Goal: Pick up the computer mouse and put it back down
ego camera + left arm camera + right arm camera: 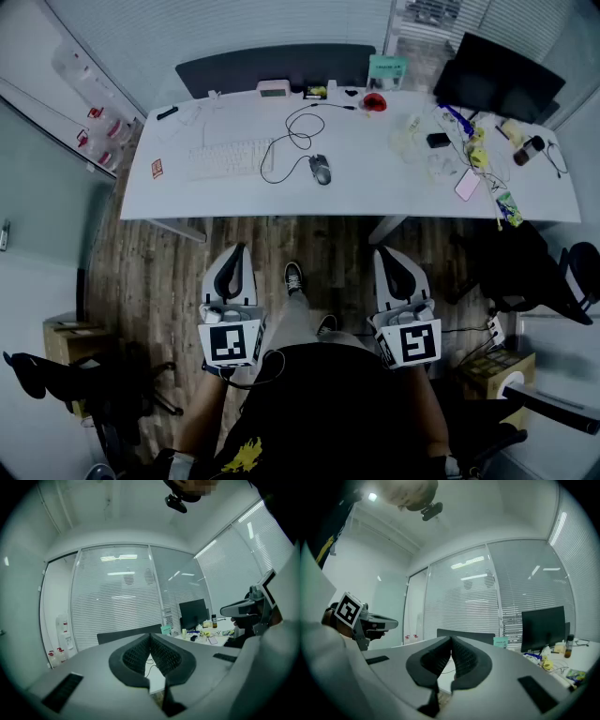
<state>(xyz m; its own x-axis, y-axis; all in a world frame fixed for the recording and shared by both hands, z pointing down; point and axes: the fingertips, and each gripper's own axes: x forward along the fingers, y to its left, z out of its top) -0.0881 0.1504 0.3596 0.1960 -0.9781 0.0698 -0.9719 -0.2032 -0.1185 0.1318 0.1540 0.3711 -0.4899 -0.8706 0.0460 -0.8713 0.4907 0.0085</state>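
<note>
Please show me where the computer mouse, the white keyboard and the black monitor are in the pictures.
computer mouse (321,170), head view, middle of its back.
white keyboard (230,157), head view, centre of the keys.
black monitor (492,77), head view, middle of its dark surface.

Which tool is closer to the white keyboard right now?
Left. The left tool, shut, hangs short of the near edge of the desk, in line with the keyboard; the right tool, also shut, is short of that edge too, well to the keyboard's right.

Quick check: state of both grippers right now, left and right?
Left gripper: closed, jaws together, holding nothing.
Right gripper: closed, jaws together, holding nothing.
</note>
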